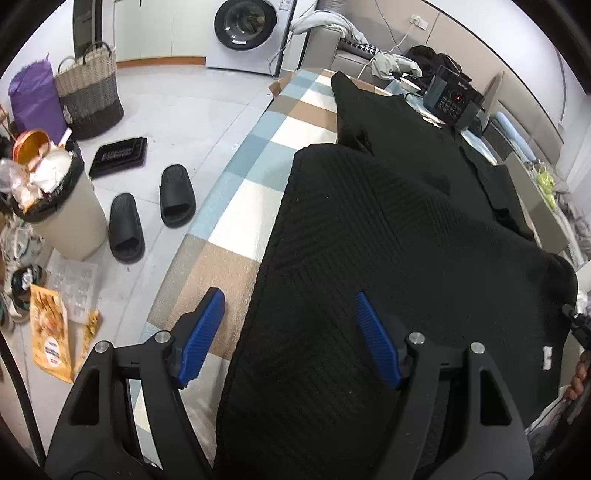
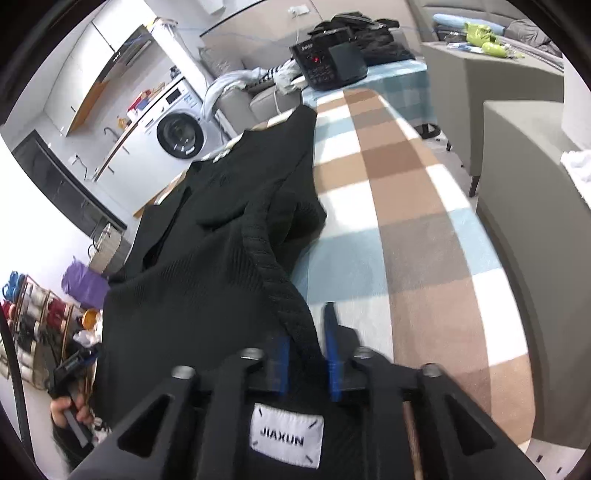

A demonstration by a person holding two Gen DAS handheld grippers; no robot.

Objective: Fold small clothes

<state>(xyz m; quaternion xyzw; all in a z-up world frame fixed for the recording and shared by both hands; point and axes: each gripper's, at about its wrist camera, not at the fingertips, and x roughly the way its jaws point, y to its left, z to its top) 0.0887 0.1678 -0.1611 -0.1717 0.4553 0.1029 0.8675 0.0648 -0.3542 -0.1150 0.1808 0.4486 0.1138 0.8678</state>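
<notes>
A black knit garment [image 1: 369, 240] lies spread along the checked table [image 1: 240, 206], with a white label [image 1: 546, 356] near its right end. My left gripper [image 1: 291, 336] stands open low over the garment's left edge: one blue pad is over the tablecloth, the other over the knit, and neither presses on anything. In the right wrist view the garment [image 2: 192, 277] is bunched, and its ribbed hem [image 2: 280, 291] rises off the table [image 2: 406, 221] into my right gripper [image 2: 307, 356], whose narrow jaws are shut on it. A white JIAXUN label [image 2: 286, 435] shows under that gripper.
A black device with a red light [image 1: 452, 99] and a pile of dark clothes sit at the table's far end. On the floor to the left are a full bin [image 1: 55, 206], black slippers [image 1: 151, 210], a woven basket [image 1: 88, 92] and a washing machine [image 1: 245, 26]. Grey seats [image 2: 532, 229] flank the table's right side.
</notes>
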